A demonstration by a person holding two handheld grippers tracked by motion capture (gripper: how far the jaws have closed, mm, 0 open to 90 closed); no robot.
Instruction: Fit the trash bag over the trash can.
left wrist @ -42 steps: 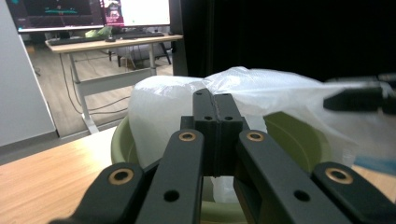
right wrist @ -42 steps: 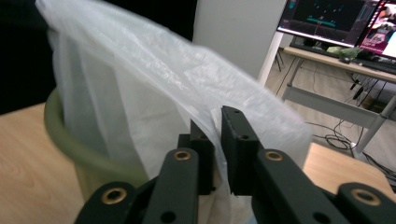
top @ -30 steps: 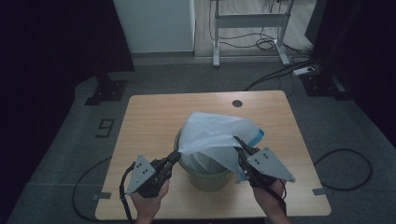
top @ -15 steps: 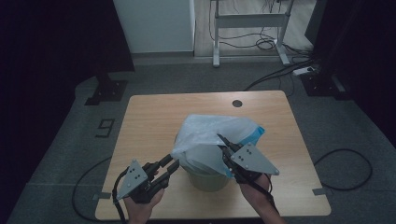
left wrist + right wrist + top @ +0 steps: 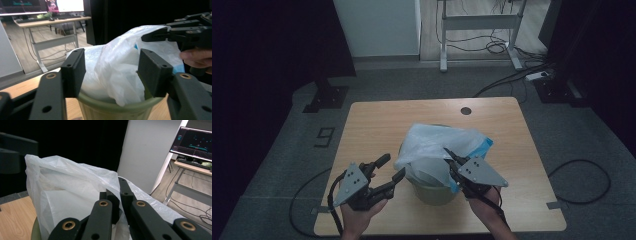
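- Two claws, two different states: my left gripper (image 5: 388,170) has just been opening, and its jaws now stand apart with nothing pressed between them. A second ago it sat shut at the bin's left rim; now it has drawn back toward me and lifted a little.
- My right gripper (image 5: 451,159) is clamped on the white plastic bag (image 5: 437,150), pinching a fold of film near the right side of the opening; in the right gripper view the film (image 5: 75,195) runs straight into the closed jaws.
- I judge that the left side of the bag is let go for now, so only one side is held up. I would need a fresh bite on the left edge before I can spread the mouth over the rim.
- The bag sits in and over the green bin (image 5: 432,192), which stands upright on the wooden table (image 5: 377,120), near my edge and a little right of centre.
- The bag's long axis runs roughly upward out of the bin, tilted away from me and rightward; its crumpled top points to the far right, where a blue strip (image 5: 486,146) shows.
- In the left gripper view the bag (image 5: 117,67) drapes over the bin's rim (image 5: 130,106) between my open jaws, untouched by either pad.
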